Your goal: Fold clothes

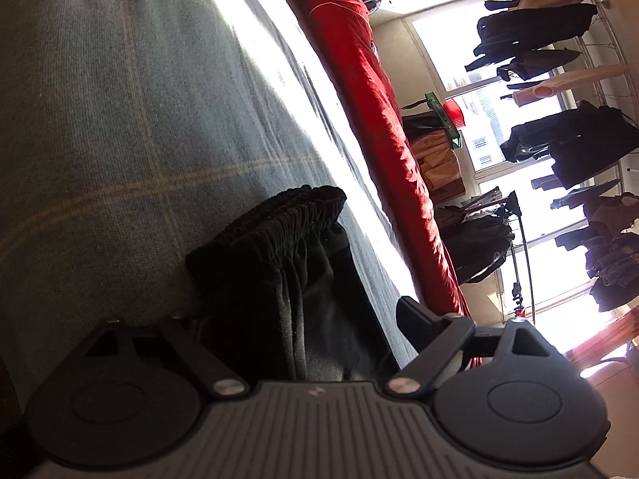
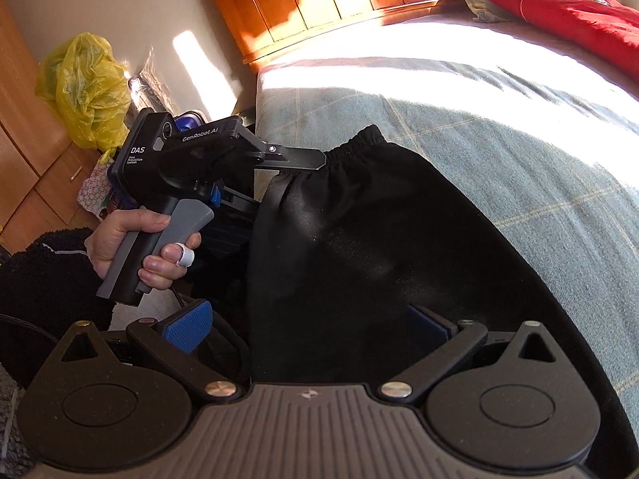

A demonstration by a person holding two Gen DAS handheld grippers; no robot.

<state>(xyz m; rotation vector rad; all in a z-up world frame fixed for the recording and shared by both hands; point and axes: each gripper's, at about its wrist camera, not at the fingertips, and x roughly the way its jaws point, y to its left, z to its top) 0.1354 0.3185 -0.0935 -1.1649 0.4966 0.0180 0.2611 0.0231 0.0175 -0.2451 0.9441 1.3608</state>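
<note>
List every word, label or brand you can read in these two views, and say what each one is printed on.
"GenRobot.AI": on the top of the left hand-held gripper, right wrist view.
"DAS": on its rear housing, same view.
"Data Acquisition System": tiny print under "DAS", only just legible.
Left wrist view: no readable text.

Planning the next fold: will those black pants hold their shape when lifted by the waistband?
Probably not: the black pants sag in soft gathers below the elastic waistband, so they look floppy. Likely light, and the fuzzy fabric seems unlikely to slip.
</note>
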